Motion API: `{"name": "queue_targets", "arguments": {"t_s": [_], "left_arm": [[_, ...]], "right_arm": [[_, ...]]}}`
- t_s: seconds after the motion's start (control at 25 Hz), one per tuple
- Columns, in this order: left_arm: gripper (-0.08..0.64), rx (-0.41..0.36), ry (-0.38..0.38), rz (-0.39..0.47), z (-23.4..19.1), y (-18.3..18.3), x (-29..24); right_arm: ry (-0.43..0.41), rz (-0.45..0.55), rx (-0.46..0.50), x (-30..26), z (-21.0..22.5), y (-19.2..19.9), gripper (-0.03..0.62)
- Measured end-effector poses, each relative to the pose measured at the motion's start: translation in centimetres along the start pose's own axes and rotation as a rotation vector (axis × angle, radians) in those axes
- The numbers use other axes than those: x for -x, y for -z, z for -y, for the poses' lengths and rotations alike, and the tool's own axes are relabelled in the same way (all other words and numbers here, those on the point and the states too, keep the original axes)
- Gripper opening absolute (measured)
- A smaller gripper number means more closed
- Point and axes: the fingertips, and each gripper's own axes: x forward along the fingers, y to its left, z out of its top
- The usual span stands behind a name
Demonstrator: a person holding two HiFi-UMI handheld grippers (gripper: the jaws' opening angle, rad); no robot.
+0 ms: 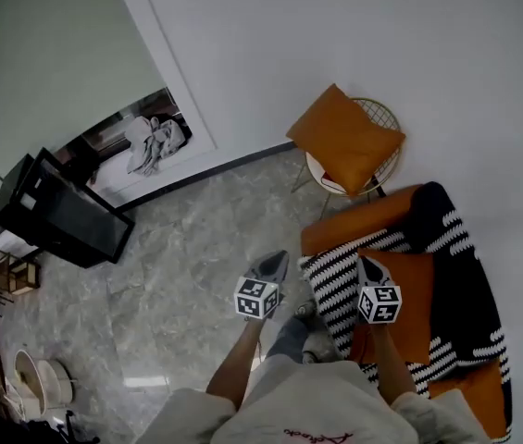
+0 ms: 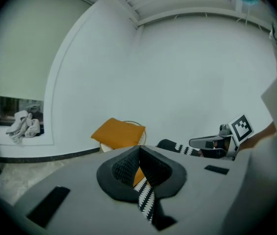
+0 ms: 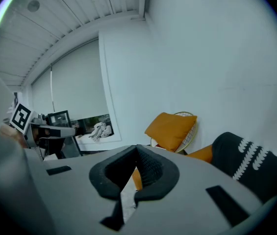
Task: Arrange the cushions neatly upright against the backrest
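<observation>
An orange sofa [image 1: 358, 220] carries a black-and-white striped cushion [image 1: 335, 280], a flat orange cushion [image 1: 409, 289] and a black cushion with white zigzag stripes [image 1: 460, 248]. That black cushion [image 3: 251, 163] shows at the right of the right gripper view. Another orange cushion [image 1: 344, 137] leans on a wire chair [image 1: 381, 114], also in both gripper views [image 2: 117, 132] [image 3: 170, 129]. My left gripper [image 1: 273, 263] hovers shut and empty over the floor beside the sofa's arm. My right gripper [image 1: 368, 268] hangs shut and empty above the flat orange cushion. Both sets of jaws meet [image 2: 139, 153] [image 3: 137, 153].
A black screen on a stand [image 1: 67, 213] sits at the left on the marble floor [image 1: 196, 257]. A framed picture [image 1: 145, 144] leans low on the white wall. Small furniture and round objects [image 1: 39, 377] crowd the lower left corner.
</observation>
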Motion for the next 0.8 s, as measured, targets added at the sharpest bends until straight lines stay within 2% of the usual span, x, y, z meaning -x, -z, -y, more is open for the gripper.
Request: {"name": "queue_targets", "arguments": {"t_s": [0.2,0.44,0.6,0.8], "left_arm": [[0.029,-0.060,0.173,-0.043,2.9,-2.1,-7.7],[0.029,-0.150,0.461,-0.123,10.9,-3.4,-16.0],[0.029,-0.216,0.639,-0.187,16.9,-2.4,-18.3],[0.029,-0.277,0.816,-0.261,23.0,0.3,-20.5]], "right_arm": [[0.170,0.027,-0.058,1.5,5.8,-1.1,0.026],[0.466,0.055,-0.166,8.1,12.8,-0.3,0.026],[0.659,0.059,-0.251,14.3,14.9,2.2,0.026],[0.884,0.064,-0.361,21.2,16.7,6.5,0.026]]}}
